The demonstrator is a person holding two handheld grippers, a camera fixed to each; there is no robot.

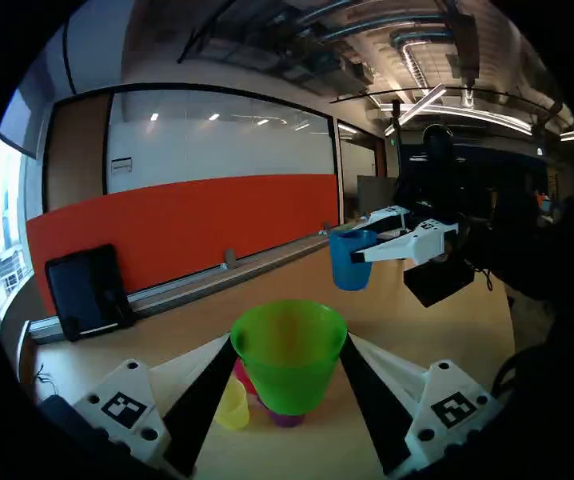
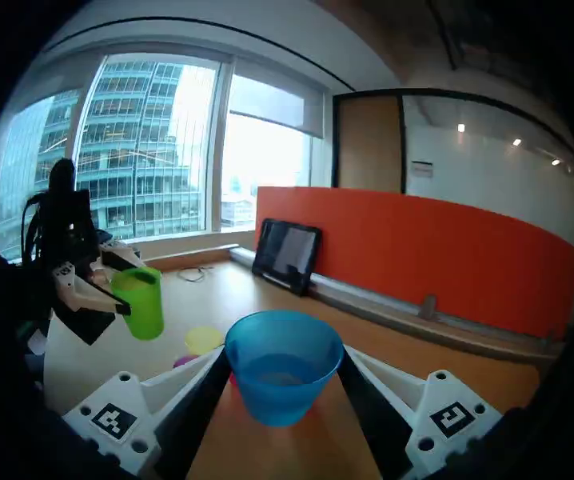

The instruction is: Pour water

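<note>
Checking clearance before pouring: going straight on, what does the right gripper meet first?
Probably the tablet leaning against the orange partition; depth is unclear. The green cup lies off that line.

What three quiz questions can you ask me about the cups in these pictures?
1. True or false: the left gripper holds a red cup.
2. Pick one: the fingers of the right gripper press on A) a blue cup, B) an orange cup, C) a white cup.
3. Fill the gap: the little yellow cup stands on the ____.

Key: 1 false, it holds the green cup; 2 A; 3 table.
</note>
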